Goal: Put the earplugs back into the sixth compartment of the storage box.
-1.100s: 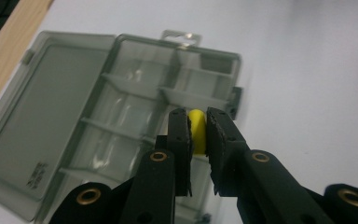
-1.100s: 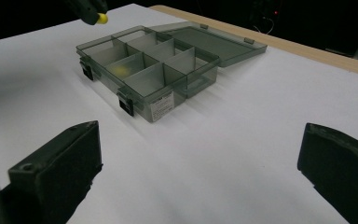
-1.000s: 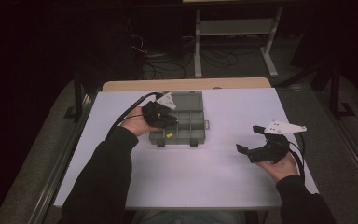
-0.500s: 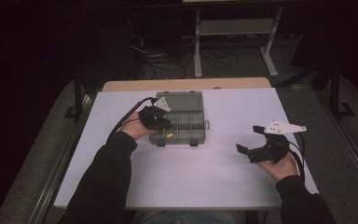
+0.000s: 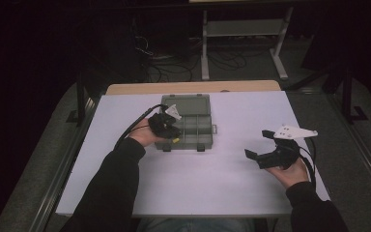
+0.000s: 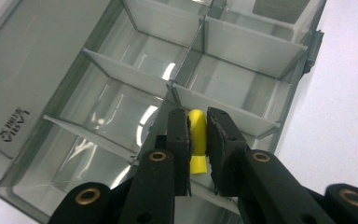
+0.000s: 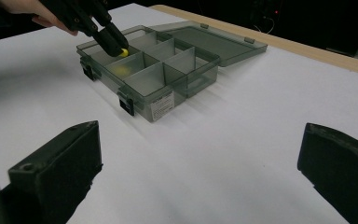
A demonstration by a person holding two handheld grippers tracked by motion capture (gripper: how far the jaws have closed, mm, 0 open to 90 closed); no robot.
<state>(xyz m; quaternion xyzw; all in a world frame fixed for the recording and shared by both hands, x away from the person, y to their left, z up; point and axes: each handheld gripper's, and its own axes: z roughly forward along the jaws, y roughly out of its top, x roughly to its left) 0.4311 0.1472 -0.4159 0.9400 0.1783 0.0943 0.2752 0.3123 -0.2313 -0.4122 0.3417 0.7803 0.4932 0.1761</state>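
Jaws of the left gripper [image 5: 170,129] grip a small yellow piece [image 5: 176,140] over the open box [image 5: 193,126] on the table [image 5: 232,179]. Left gripper view: piece [image 6: 196,140] clamped above a front compartment. Right gripper view: right gripper [image 7: 200,172] jaws wide open, empty, well apart from the box [image 7: 168,70].
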